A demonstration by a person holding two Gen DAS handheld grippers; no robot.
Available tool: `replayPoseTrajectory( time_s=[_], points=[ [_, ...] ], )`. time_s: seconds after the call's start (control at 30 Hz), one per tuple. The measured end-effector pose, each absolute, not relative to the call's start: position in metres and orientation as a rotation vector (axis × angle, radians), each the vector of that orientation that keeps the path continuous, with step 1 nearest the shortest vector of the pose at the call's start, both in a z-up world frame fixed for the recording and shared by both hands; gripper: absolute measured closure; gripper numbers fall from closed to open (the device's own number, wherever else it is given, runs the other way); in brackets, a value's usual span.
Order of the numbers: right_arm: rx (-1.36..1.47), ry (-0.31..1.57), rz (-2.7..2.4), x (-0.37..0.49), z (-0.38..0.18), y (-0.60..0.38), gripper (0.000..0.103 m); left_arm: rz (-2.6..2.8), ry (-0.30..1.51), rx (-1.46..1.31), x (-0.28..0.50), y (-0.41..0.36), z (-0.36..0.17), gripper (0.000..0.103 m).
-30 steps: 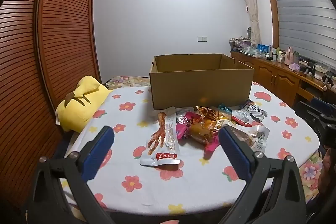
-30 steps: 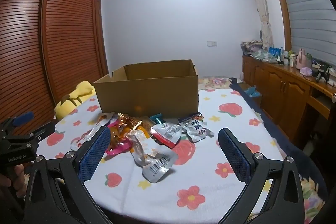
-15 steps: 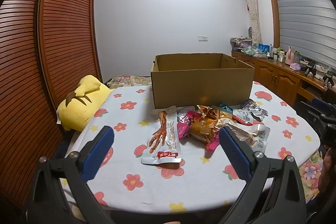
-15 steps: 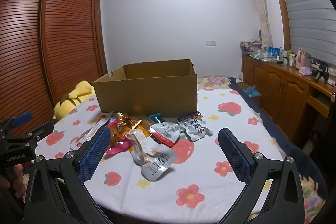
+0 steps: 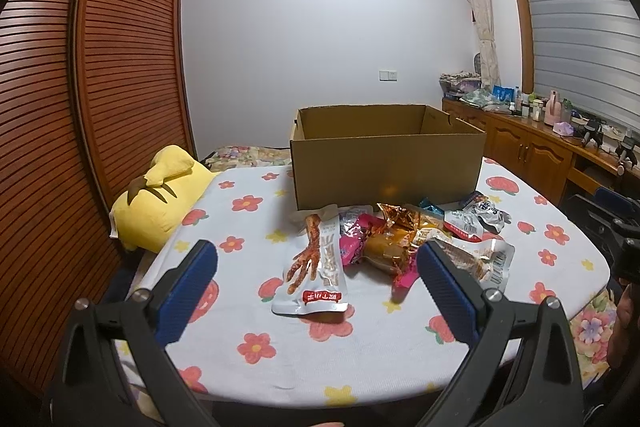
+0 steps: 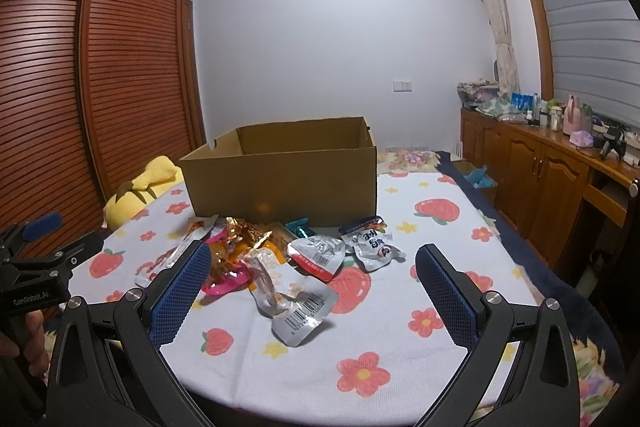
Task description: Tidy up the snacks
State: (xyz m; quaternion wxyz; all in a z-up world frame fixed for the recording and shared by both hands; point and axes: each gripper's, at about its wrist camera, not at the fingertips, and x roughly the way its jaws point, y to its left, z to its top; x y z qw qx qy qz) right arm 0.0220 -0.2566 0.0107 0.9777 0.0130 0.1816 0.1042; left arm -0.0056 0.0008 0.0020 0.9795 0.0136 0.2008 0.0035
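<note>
1. both tools hover over the near edge of the flower-print desk (image 5: 248, 347), the snack pile slightly larger in view than a second ago, a slow creep forward and nothing more

2. the left gripper (image 5: 318, 267) has its blue fingers (image 5: 188, 291) spread wide and empty, framing the chicken-foot packet (image 5: 314, 269) that lies flat just ahead

3. the right gripper (image 6: 312, 271) is likewise wide open and holds nothing; the clear barcode wrapper (image 6: 294, 301) lies crumpled between its fingers (image 6: 178, 293) in the frame, not touched

4. the snacks (image 6: 256, 251) remain heaped just in front of the cardboard box (image 5: 386, 155), which stands open-topped beyond them; no packet can be seen inside it from here

5. compared with the earlier frames, no packet has shifted; only the cameras have eased closer

6. in judgement, the sorting has not yet begun: this reads as the approach before a first pick, with the chicken-foot packet the nearest candidate for the left tool

7. a yellow plush (image 5: 160, 199) rests at the desk's left edge, well apart from the pile
</note>
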Motion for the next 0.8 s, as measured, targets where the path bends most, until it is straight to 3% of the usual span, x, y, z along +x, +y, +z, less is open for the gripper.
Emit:
replayPoseTrajectory(
  time_s=[0.8],
  points=[
    [0.025,0.356,0.211,0.0188,0.0174,-0.2545,0.000,0.003,0.395,0.027,-0.0096,0.0015,0.0107,0.002]
  ],
)
